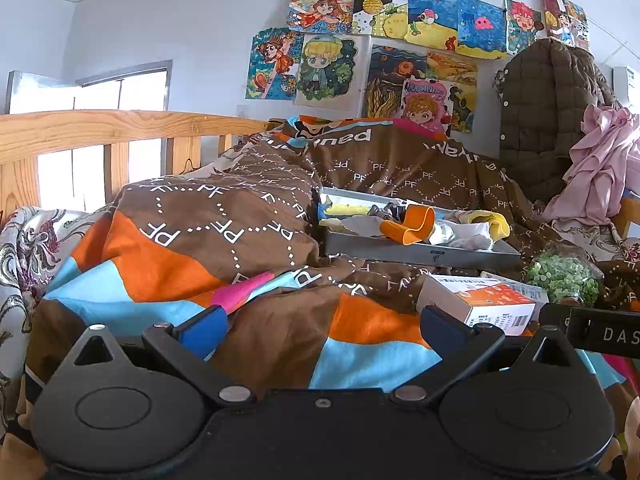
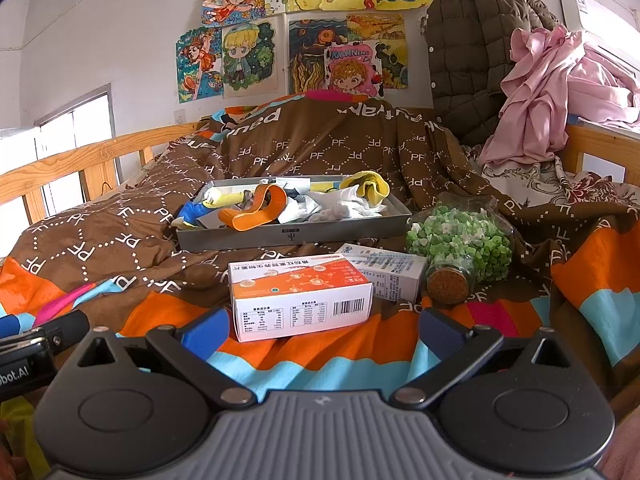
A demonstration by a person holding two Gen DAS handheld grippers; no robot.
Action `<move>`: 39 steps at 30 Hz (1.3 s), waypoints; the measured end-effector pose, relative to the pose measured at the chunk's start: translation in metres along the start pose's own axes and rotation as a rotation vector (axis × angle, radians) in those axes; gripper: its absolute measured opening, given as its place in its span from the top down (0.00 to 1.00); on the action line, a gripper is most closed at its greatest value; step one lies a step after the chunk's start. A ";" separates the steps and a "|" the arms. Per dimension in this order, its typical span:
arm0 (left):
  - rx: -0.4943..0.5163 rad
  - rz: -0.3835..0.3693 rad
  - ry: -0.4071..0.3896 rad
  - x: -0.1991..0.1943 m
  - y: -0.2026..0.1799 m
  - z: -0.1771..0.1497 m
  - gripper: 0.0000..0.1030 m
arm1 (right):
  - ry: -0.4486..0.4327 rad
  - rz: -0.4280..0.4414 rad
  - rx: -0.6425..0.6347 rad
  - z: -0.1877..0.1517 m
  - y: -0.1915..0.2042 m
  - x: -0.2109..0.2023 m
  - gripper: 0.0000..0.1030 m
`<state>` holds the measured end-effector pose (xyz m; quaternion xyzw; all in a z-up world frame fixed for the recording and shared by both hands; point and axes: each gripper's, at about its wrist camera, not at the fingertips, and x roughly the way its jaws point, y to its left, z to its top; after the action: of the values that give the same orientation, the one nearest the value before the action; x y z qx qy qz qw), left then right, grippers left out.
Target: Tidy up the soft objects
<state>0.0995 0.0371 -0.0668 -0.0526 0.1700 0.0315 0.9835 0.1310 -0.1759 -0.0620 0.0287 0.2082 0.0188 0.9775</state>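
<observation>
A grey tray lies on the brown patterned quilt. It holds an orange band, a yellow cloth, white and blue soft pieces. My right gripper hovers open just in front of an orange-and-white box, well short of the tray. My left gripper is open over the quilt, left of the same box, with nothing between its fingers.
A second white box and a corked jar of green bits lie right of the orange box. A wooden bed rail runs along the left. A brown padded coat and pink cloth pile up at the right.
</observation>
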 end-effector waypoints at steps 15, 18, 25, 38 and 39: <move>0.006 0.015 -0.009 -0.001 0.003 0.002 0.01 | 0.003 -0.001 0.005 -0.001 0.000 0.000 0.00; 0.013 0.018 -0.005 -0.001 0.002 0.003 0.01 | 0.007 -0.001 0.008 -0.004 0.001 -0.001 0.00; 0.015 0.014 -0.002 -0.002 0.002 0.005 0.01 | 0.009 -0.001 0.010 -0.003 0.000 0.001 0.00; 0.082 -0.023 -0.020 -0.006 -0.010 0.002 0.01 | 0.019 0.000 0.011 -0.002 0.001 0.000 0.00; 0.084 -0.026 -0.019 -0.006 -0.010 0.002 0.01 | 0.019 0.000 0.012 -0.002 0.001 0.000 0.00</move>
<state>0.0957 0.0268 -0.0623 -0.0133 0.1612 0.0118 0.9868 0.1305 -0.1752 -0.0637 0.0342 0.2177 0.0178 0.9753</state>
